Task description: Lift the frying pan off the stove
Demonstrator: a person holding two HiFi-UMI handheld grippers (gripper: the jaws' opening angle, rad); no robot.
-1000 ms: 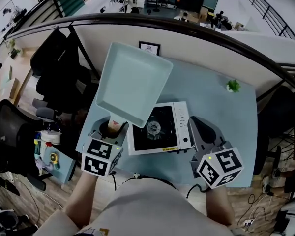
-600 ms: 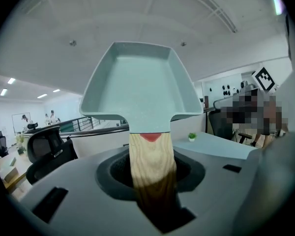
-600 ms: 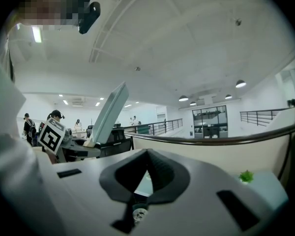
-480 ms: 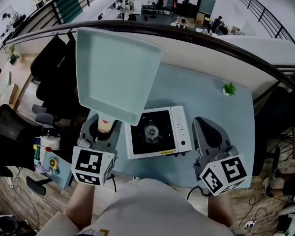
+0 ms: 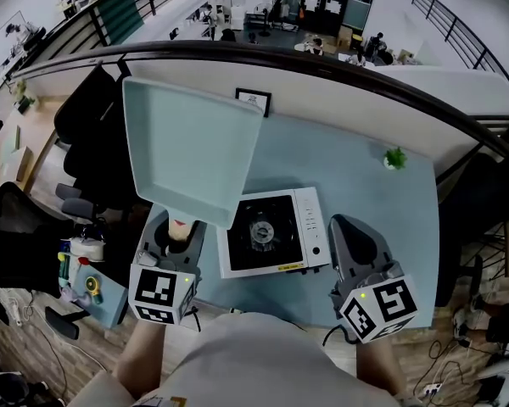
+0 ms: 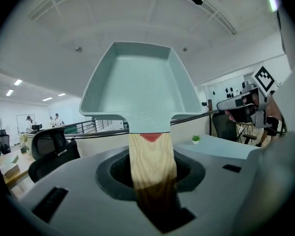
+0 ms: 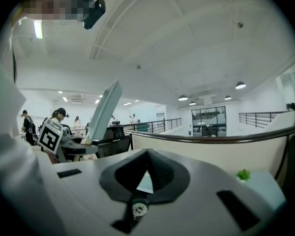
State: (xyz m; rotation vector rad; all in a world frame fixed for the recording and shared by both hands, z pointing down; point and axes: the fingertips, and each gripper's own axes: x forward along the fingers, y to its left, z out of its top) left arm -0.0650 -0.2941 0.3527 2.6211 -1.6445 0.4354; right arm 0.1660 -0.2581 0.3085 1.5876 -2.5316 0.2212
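Frying pan (image 5: 187, 151): square, pale teal, wooden handle (image 6: 152, 166) lowermost. Raised clear of stove, tilted steeply, up and left of it. Stove (image 5: 276, 253): white single-burner unit, black top, flat on table (image 5: 365, 202).

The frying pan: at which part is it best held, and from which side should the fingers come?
Grip the wooden handle, coming from its free end along its length. It is narrow and sticks out from one side of the frying pan, whose square body looks too wide. The left gripper holds it so.
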